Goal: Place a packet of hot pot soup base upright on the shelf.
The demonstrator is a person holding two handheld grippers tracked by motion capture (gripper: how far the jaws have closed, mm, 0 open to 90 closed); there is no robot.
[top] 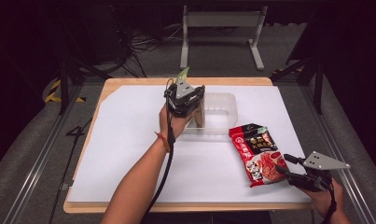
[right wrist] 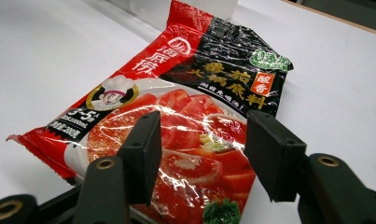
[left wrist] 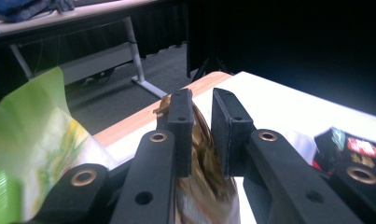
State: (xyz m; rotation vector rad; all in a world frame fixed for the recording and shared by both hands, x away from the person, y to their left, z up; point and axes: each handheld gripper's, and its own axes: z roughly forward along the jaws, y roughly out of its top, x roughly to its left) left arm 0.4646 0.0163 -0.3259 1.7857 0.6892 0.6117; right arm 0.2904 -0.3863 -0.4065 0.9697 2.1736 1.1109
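The left gripper [left wrist: 202, 119], jaws slightly parted, has a brown packet [left wrist: 205, 186] between them, above the clear tray [top: 223, 105] (pad contact unclear). The right gripper [right wrist: 202, 154] gapes over the red packet [right wrist: 185, 116], its near end cut off.

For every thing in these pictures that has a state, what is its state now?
Left gripper: a brown packet stands between its jaws, over the clear tray.
Right gripper: open, astride the red sauce packet.
Red sauce packet: sealed, flat on the table.
Green packet: beside the left gripper.
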